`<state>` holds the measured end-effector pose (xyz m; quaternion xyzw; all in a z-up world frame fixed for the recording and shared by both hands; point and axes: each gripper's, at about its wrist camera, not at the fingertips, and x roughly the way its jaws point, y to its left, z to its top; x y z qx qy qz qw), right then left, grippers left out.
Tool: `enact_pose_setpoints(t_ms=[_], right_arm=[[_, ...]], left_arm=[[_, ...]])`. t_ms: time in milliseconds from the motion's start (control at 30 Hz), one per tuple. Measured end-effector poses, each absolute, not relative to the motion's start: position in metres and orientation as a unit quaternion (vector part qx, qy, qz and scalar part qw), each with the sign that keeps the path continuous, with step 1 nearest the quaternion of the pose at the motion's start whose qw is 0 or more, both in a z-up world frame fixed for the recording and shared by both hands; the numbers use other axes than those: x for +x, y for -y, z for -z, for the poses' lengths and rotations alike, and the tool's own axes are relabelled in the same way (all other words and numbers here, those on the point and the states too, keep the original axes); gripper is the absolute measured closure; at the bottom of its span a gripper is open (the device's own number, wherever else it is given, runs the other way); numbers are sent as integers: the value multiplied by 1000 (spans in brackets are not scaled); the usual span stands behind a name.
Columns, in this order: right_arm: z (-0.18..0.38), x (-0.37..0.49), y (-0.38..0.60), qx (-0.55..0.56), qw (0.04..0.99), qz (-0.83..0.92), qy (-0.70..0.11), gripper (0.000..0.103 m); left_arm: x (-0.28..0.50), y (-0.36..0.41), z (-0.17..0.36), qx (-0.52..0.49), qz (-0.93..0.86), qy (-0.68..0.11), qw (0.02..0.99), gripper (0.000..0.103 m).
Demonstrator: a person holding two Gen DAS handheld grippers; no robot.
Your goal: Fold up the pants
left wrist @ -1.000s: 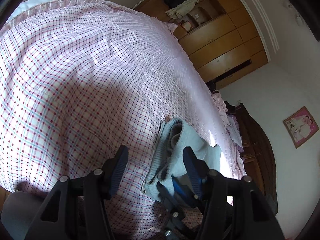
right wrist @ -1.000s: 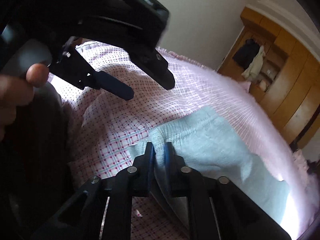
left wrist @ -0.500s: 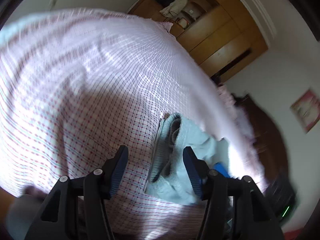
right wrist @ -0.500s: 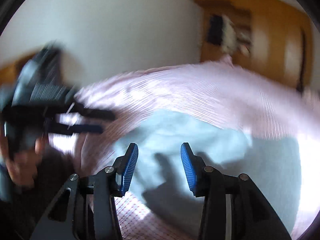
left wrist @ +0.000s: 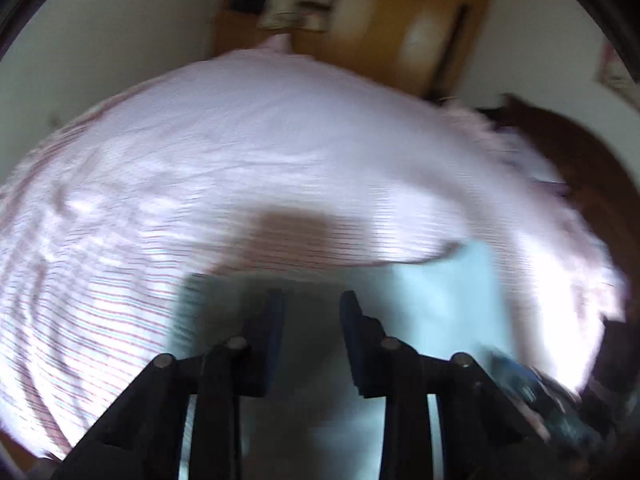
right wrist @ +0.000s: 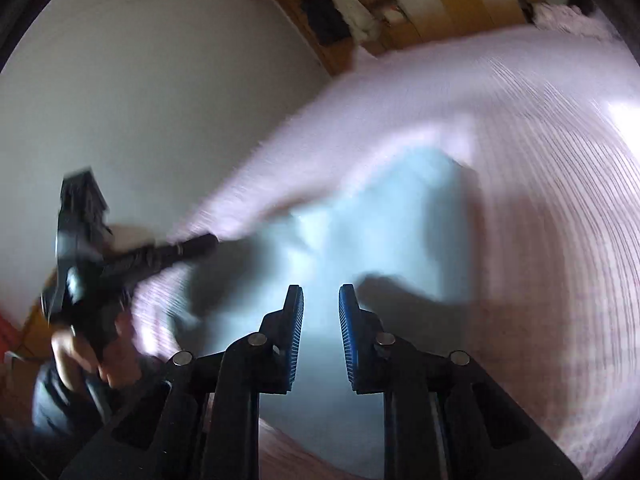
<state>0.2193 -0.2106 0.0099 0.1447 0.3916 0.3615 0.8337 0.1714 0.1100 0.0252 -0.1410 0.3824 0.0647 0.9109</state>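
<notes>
The light blue pants (left wrist: pixel 436 300) lie folded on the pink checked bedspread (left wrist: pixel 240 152). Both views are blurred by motion. My left gripper (left wrist: pixel 310 304) is open and empty, just above the pants. In the right wrist view the pants (right wrist: pixel 384 236) lie ahead of my right gripper (right wrist: pixel 320 300), which is open and empty over them. The left gripper (right wrist: pixel 132 260) also shows there at the left, held in a hand, its tip by the pants' left edge.
A wooden wardrobe (left wrist: pixel 380 16) with clothes on its shelves stands beyond the bed; it also shows in the right wrist view (right wrist: pixel 400 4). A dark wooden headboard (left wrist: pixel 580 168) is at the right. A white wall (right wrist: pixel 140 100) lies left.
My right gripper has let go of the pants' waistband and opened. Both grippers have swung round fast and now face the folded pants; the pants lie flatter.
</notes>
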Motion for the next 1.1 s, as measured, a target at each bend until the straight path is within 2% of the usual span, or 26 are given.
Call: enact_pose_setpoints(t_ms=[33,67,167,233,300,367,533,767,967,1033,1100], right_arm=[[5,220,214,139,828,-351,-415,103],[17,219,218,138,824,-343,-429,103],[24,214,232,169,817,-359,-419,103],[19,215,232,165,816,-357,-423,103],[11,216,233,171,816,-360,-419,103],[4,218,232,184,809,-381,-407,103],[14,210,215,160,798,-399,-422,103],[15,207,225,188,788,-400,-428,103],[23,207,227,207,781,-406,-427,103],[17,205,237,231,775,-423,-408,103],[15,209,241,258,767,-437,-392,103]], left_arm=[[178,-121,-13,-142,-82,-394,904,91],[184,-134,-2,-155,-92,-407,895,100],[185,-155,7,-221,-70,-407,884,100],[179,-149,-2,-206,-76,-399,890,100],[171,-136,-13,-187,-73,-394,897,92],[160,-127,-15,-194,-57,-394,896,88],[141,-119,8,-184,-55,-400,896,88],[114,-117,-9,-180,-50,-403,896,88],[106,-121,9,-183,-52,-429,883,88],[106,-116,-2,-171,-51,-424,888,86],[112,-106,-12,-158,-38,-417,894,72]])
